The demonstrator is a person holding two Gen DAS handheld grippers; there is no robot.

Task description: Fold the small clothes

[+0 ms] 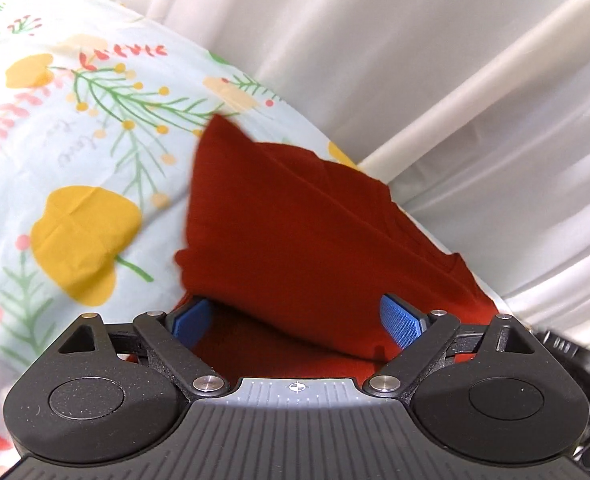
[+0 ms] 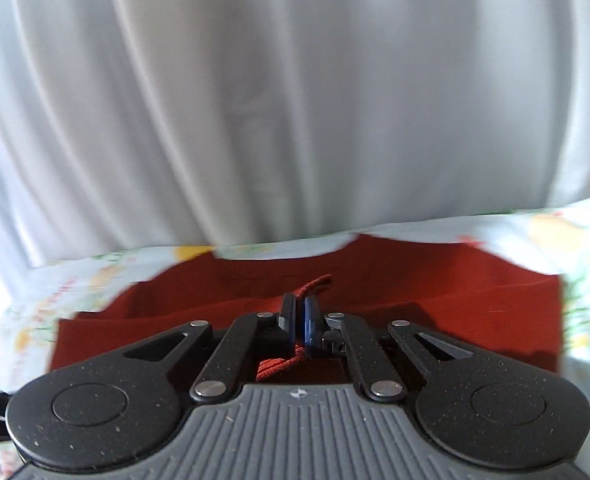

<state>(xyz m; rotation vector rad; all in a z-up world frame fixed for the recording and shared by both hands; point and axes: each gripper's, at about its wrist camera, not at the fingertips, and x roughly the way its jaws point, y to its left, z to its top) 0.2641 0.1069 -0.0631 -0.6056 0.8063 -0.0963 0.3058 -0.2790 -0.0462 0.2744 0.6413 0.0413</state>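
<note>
The red cloth (image 2: 415, 300) lies on the flowery sheet (image 1: 75, 140), near the white curtain (image 2: 295, 100). The right tongs (image 2: 299, 316) are pressed together, pinching a small bit of it. That bit may slip out. The left tongs (image 1: 295, 320) are spread wide around a raised flap, not pressing it, so the flap may flop. Faint curly writing on the sheet is too blurry to read.
</note>
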